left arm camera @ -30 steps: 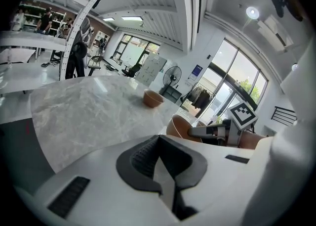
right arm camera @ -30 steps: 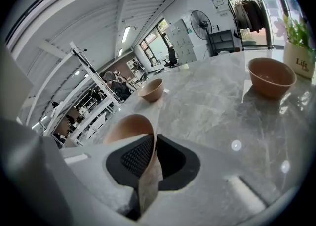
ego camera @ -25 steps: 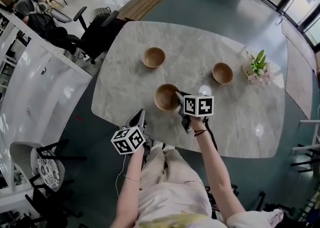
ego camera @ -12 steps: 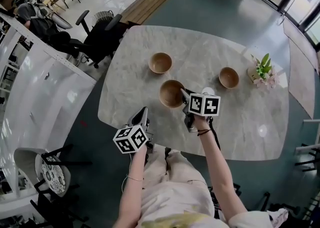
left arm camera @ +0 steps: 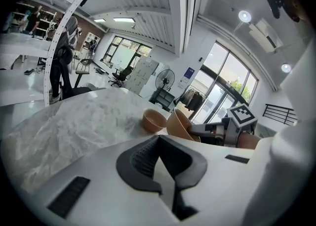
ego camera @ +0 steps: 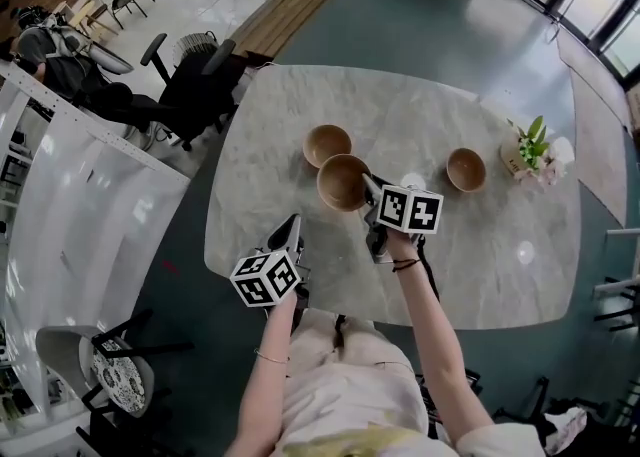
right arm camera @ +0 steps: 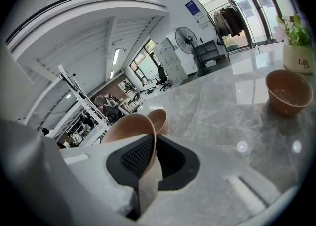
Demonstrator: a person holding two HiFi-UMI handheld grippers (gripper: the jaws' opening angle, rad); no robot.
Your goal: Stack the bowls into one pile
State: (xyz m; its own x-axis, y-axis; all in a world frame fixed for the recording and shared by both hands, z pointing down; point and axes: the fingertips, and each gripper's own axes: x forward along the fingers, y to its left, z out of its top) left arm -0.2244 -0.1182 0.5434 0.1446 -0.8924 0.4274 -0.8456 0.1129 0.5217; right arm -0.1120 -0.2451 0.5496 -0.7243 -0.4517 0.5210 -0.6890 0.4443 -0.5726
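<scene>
Right hand-held gripper point(ego camera: 367, 186) is clenched on the near rim of a bowl point(ego camera: 342, 181); in its own view I see the thin brown wall pinched between the two dark pads. From the left gripper view that bowl sits tilted, with its mouth turned toward a second bowl point(ego camera: 327, 145). From the head view the two are just beside each other, the held one on the near side with its rim at the other's edge. I cannot tell whether they touch. The second bowl stands upright on the marble worktop point(ego camera: 420, 120). A third bowl point(ego camera: 466, 169) stands well apart on the right side of the worktop, near a small potted plant point(ego camera: 534, 149) at the far right edge.

On the left, the hand-held gripper point(ego camera: 293, 226) has its pads pressed together with nothing between them. It hangs at the near edge of the worktop, pointing toward the bowls and well short of them.
</scene>
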